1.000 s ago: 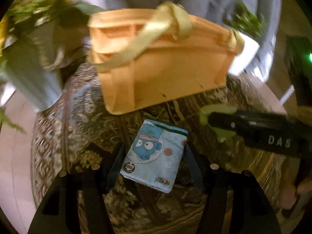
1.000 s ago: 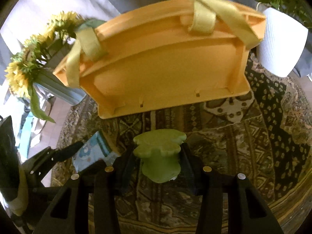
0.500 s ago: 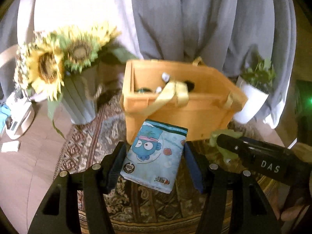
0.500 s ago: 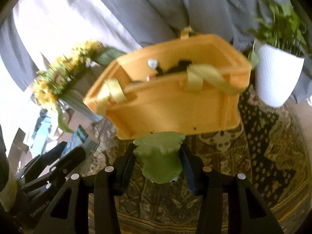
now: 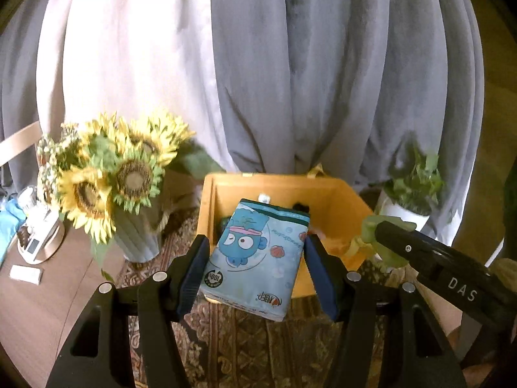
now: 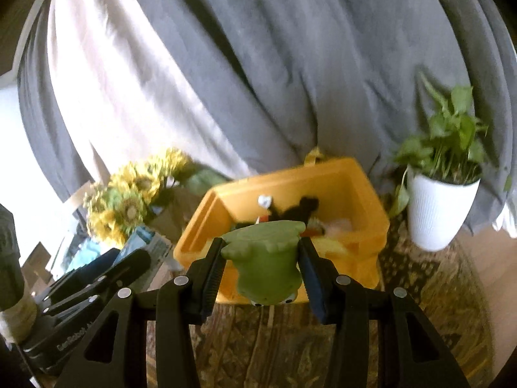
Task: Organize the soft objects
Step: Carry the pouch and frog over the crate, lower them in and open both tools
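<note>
My left gripper [image 5: 257, 266] is shut on a light-blue tissue pack [image 5: 255, 258] with a cartoon fish, held in the air over the near edge of the orange basket [image 5: 352, 200]. My right gripper [image 6: 261, 266] is shut on a green frog plush [image 6: 266, 262], held in front of the same basket [image 6: 365, 177]. The basket holds several soft items, among them something black [image 6: 303, 205] and something white. The right gripper [image 5: 429, 262] also shows at the right of the left wrist view, and the left gripper [image 6: 97, 278] at the lower left of the right wrist view.
A vase of sunflowers [image 5: 110, 177] stands left of the basket. A white pot with a green plant [image 6: 439, 207] stands to its right. Grey and white curtains [image 5: 290, 64] hang behind. A patterned rug [image 6: 420, 297] lies beneath, with wooden floor [image 5: 48, 307] to the left.
Both grippers have risen with their objects. The views went from looking at the basket's side near the rug to looking down into its open top.
</note>
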A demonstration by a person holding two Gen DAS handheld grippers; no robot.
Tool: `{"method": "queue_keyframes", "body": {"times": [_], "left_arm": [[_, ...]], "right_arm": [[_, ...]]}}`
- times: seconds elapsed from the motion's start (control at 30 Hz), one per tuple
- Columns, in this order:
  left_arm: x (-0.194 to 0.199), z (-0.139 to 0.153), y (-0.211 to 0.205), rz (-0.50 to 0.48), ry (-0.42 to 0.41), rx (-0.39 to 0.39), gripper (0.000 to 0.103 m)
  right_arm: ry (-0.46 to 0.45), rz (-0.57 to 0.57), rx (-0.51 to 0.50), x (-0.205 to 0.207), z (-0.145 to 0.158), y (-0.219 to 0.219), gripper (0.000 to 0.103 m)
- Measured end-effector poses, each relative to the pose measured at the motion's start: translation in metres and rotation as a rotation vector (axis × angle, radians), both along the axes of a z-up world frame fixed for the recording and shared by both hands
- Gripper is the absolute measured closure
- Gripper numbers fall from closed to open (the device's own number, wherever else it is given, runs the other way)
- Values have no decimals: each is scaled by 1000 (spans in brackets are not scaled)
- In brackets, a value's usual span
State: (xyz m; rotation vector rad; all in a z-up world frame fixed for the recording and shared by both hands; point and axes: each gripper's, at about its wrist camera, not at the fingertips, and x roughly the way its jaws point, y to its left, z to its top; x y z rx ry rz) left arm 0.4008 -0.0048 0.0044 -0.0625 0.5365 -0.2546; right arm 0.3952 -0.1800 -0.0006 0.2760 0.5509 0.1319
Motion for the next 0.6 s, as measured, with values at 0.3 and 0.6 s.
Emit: {"method": "queue_keyframes", "body": {"times": [0.3,0.6], "left_arm": [[28,12,-12,-9,-29,8,43],[69,9,-28,-17,-8,30,43]], "right_arm": [[-1,-24,-19,30,9,-11,56],[13,-36,-65,73,7,-22,56]]}}
